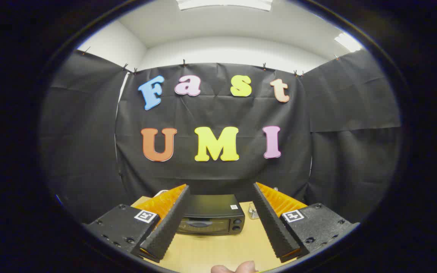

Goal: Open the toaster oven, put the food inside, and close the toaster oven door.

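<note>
A black toaster oven [211, 214] stands on the wooden table [218, 250], beyond my fingers and framed between them. Its door is shut, with the handle across the front and two knobs on its right side. My gripper [220, 187] is open, held well above the table, and nothing is between its fingers. The left finger covers the oven's left end. A small clear object [253, 211] sits on the table just right of the oven, half hidden by the right finger.
A fingertip of the person's hand [235, 267] shows below the fingers. Black cloth walls close the booth behind and on both sides of the table. Bare tabletop lies between the oven and me.
</note>
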Tool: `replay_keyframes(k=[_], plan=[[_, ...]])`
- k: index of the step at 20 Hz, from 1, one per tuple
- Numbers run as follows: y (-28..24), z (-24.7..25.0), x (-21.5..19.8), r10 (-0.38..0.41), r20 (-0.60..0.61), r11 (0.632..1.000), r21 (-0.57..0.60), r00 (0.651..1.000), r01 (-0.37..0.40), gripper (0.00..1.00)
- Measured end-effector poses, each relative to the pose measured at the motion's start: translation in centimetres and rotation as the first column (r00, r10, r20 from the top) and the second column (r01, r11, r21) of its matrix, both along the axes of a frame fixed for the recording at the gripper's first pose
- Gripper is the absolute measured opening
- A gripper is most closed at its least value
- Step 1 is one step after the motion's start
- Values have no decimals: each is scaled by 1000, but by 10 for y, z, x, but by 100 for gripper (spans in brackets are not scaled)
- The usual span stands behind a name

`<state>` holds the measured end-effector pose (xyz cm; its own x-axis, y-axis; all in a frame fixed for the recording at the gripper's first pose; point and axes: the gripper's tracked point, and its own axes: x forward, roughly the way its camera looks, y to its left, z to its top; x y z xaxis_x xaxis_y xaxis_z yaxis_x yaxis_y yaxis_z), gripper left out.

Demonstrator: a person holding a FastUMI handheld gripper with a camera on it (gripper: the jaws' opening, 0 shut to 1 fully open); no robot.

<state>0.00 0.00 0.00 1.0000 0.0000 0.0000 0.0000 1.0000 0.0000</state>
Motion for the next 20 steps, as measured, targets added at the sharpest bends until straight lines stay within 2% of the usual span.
replay_keyframes(k=[5, 11, 20], plan=[[1, -6, 2, 19, -14, 999, 39, 1000, -19, 100], [-13, -10, 4, -5, -31, 998, 66, 999, 7, 100], [-22, -24, 11, 5, -92, 995, 101, 996, 5, 100]])
